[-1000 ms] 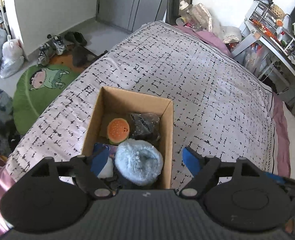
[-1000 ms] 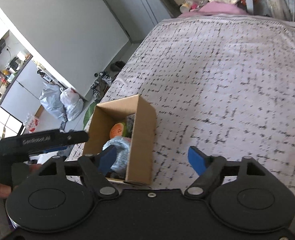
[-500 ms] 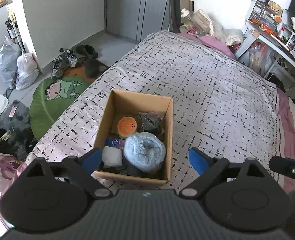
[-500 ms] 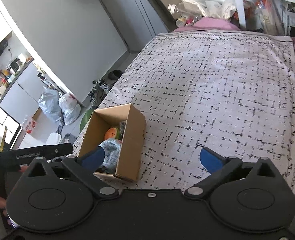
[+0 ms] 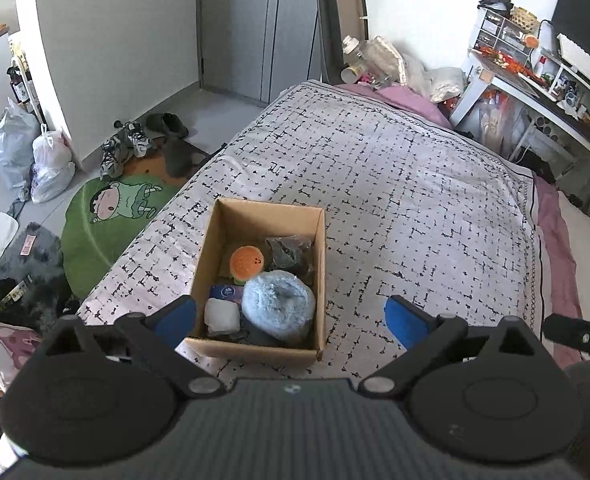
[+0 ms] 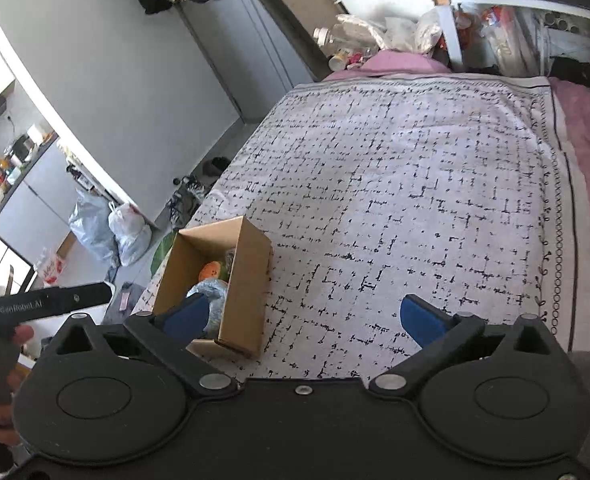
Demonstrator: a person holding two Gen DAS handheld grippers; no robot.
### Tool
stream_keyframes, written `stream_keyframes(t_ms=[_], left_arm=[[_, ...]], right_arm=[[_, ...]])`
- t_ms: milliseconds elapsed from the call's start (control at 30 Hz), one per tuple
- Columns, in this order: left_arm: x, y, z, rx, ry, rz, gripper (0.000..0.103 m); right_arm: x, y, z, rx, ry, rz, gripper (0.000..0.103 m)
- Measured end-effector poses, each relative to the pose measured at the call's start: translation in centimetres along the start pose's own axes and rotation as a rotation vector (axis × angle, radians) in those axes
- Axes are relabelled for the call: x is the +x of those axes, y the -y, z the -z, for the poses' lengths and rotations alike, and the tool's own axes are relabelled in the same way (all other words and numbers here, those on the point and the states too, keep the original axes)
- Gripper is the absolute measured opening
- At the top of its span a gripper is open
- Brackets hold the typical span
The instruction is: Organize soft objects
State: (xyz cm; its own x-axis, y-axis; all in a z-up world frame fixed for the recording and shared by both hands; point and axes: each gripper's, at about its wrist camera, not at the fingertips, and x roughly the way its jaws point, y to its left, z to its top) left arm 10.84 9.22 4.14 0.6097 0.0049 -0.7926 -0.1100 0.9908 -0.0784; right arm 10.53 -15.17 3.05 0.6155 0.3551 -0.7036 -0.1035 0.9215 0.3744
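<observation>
A cardboard box (image 5: 255, 350) stands open on the patterned bed cover (image 5: 395, 200). Inside lie a fluffy light-blue roll (image 5: 277, 310), an orange burger plush (image 5: 247, 261), a dark wrapped bundle (image 5: 291, 254), a white soft piece (image 5: 222, 315) and a small blue packet (image 5: 226, 292). My left gripper (image 5: 289, 318) hovers above the box's near end. Its jaws are opening, with nothing between them. My right gripper (image 6: 302, 316) stands open and empty to the right of the box (image 6: 247, 292), above the bare cover.
Left of the bed, the floor holds a green round mat (image 5: 111, 220), shoes (image 5: 127, 148) and plastic bags (image 5: 35, 152). A cluttered desk (image 5: 535, 80) stands at the far right. A pink sheet (image 5: 555, 240) edges the bed's right side.
Both grippers have drawn back and up from the box, which now looks smaller and farther. Their jaws have spread wider. The soft things in the box have not moved.
</observation>
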Motion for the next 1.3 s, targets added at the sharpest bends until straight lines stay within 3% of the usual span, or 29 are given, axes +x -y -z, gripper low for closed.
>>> stream_keyframes(t_ms=[300, 600, 800, 1300], left_arm=[[-1.9, 1.0, 1.4, 0.054, 0.016, -0.032, 0.103], [-2.8, 0.5, 2.2, 0.045, 0.025, -0.004, 0.103], [-3.2, 0.0, 2.4, 0.052, 0.050, -0.003, 0.103], [-2.6, -1.0, 3.2, 0.074, 0.026, -0.002, 0.103]], right_arm=[[-2.3, -0.2, 0.8, -0.032, 0.049, 0.064, 0.103], [-3.2, -1.0, 1.8, -0.065, 0.076, 0.072, 0.103], [-3.2, -1.2, 2.4, -0.064, 0.080, 0.073, 0.103], [-3.2, -2.0, 3.3, -0.069, 0.067, 0.097, 0.103]])
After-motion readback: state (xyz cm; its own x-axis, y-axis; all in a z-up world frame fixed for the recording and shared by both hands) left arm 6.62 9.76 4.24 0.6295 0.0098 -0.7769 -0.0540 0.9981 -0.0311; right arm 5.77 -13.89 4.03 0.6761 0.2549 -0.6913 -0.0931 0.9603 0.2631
